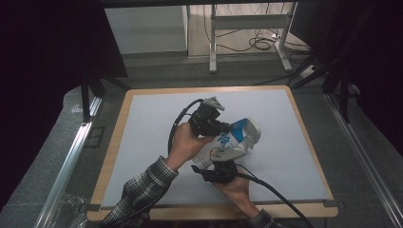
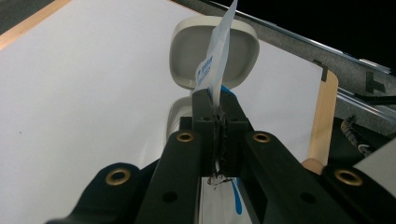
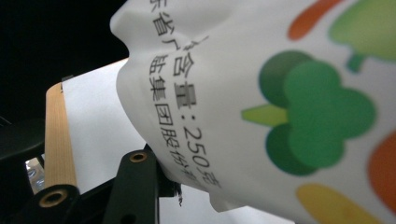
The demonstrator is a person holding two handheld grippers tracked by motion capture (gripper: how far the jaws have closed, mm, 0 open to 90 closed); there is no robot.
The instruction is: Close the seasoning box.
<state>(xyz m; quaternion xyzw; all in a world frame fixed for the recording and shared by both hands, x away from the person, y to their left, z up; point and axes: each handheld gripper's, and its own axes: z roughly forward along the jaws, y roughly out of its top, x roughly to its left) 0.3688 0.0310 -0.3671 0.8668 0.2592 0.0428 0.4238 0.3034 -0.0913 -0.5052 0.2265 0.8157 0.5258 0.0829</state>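
A white pouch (image 1: pixel 232 138) with blue print hangs tilted above the white mat, held between both grippers. My left gripper (image 1: pixel 226 127) comes in from the left, and in the left gripper view it (image 2: pixel 215 100) is shut on the pouch's thin edge (image 2: pixel 219 51). My right gripper (image 1: pixel 232 153) holds the pouch's near end from below. In the right gripper view the pouch (image 3: pixel 280 107) shows printed vegetables and black text. It rests against the pad of one black finger (image 3: pixel 140 182) and hides the other finger. A cream rounded dish (image 2: pixel 238 56) lies just beyond the pouch.
The table (image 1: pixel 157 142) has a white mat with a wooden border (image 1: pixel 112 156). Its right wooden edge (image 2: pixel 324 116) is near the dish. Metal rails (image 1: pixel 71 156) run along the left, and a desk frame with cables (image 1: pixel 252 42) stands behind.
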